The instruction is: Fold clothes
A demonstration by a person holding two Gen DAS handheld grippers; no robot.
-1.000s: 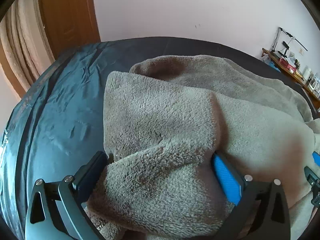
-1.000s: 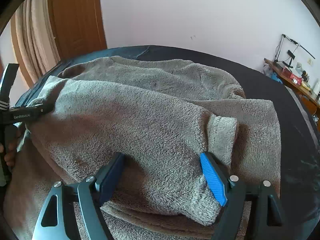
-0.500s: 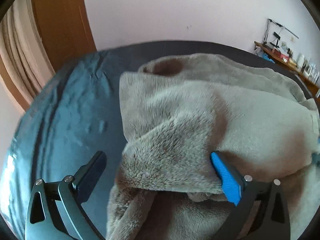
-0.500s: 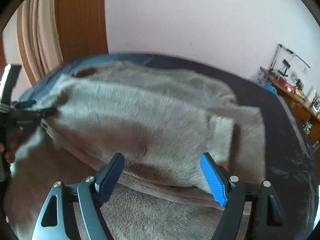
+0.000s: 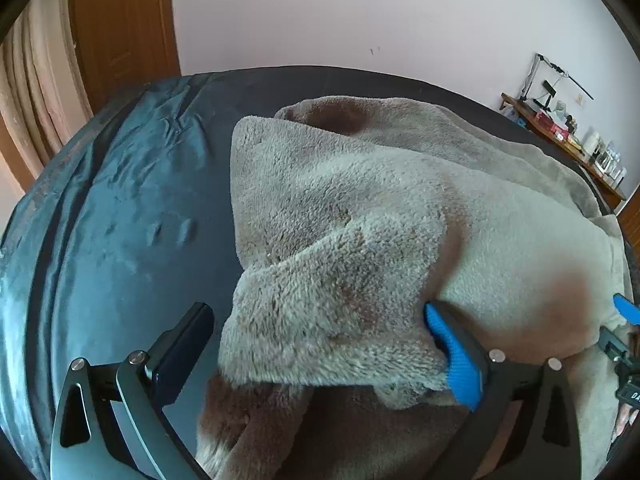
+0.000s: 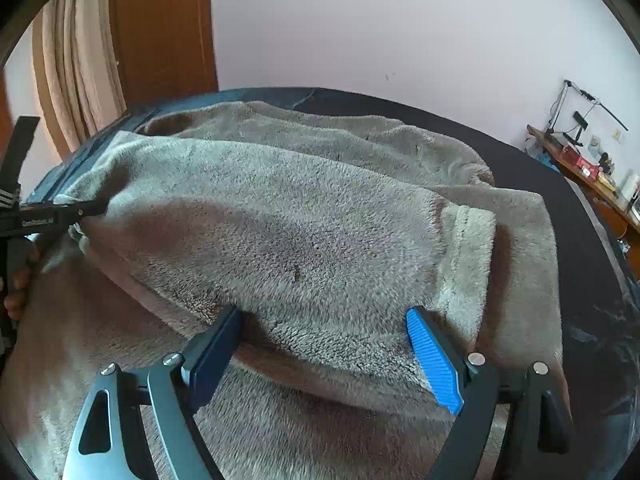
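A fuzzy grey-brown fleece garment (image 5: 360, 208) lies spread on a dark bed (image 5: 120, 220), with one layer folded over itself. My left gripper (image 5: 320, 308) stands wide open; the fold's bunched edge rests against its blue finger (image 5: 452, 352), while the black finger (image 5: 180, 352) is clear of the cloth. In the right wrist view the folded layer (image 6: 304, 232) runs between the fingers of my right gripper (image 6: 324, 316), whose jaws are opening; the pads do not pinch it. The left gripper (image 6: 76, 214) shows at the fold's left corner.
The dark bedcover (image 6: 580, 216) shows bare to the right of the garment. A wooden door (image 5: 120, 28) and a beige curtain (image 6: 80, 72) stand behind the bed on the left. A cluttered wooden shelf (image 5: 568, 136) runs along the wall at right. A hand (image 6: 18, 292) grips the left tool.
The fold has slipped off the left gripper's black finger and bunched toward the blue one, baring bedcover on the left. The right gripper's jaws have spread slightly around the fold.
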